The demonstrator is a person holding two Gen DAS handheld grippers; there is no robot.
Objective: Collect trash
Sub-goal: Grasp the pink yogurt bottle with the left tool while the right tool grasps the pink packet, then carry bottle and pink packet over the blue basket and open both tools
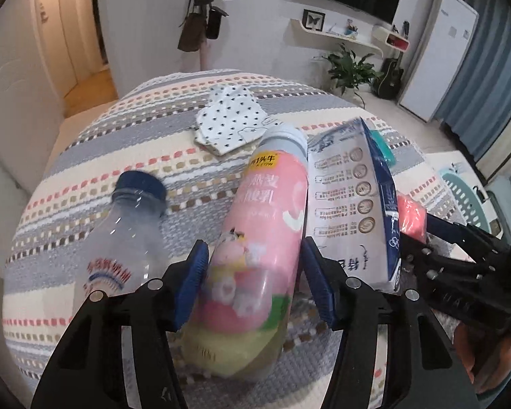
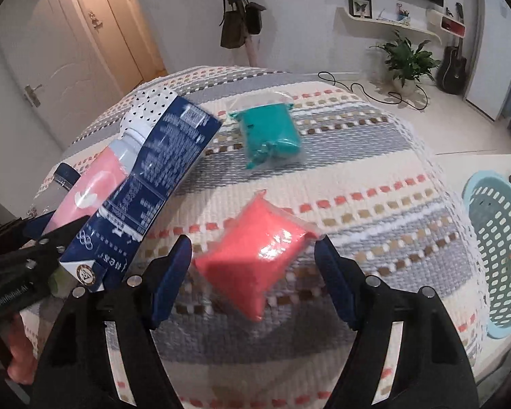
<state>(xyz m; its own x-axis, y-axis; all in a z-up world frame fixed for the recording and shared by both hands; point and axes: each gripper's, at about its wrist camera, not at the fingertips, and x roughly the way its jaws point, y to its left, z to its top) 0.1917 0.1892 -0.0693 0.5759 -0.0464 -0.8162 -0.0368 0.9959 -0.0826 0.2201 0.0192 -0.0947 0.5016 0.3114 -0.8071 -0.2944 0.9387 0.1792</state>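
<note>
A pink yogurt bottle [image 1: 259,248] lies on the striped bedspread [image 1: 126,143] between the blue pads of my left gripper [image 1: 255,272]; the jaws are wide and do not clearly press it. A blue-and-white milk carton [image 1: 354,204] lies to its right and a clear bottle with a blue cap [image 1: 133,235] to its left. My right gripper [image 2: 253,279] is open around a red packet in clear wrap [image 2: 255,255]. A teal packet [image 2: 272,136] lies farther away. The carton [image 2: 153,184] and pink bottle [image 2: 95,184] show at the left of the right wrist view.
A light blue perforated basket [image 2: 497,252] stands on the floor to the right of the bed. A dotted white cloth [image 1: 228,119] lies at the far side of the bedspread. A plant [image 2: 405,61], guitar and shelves stand by the far wall.
</note>
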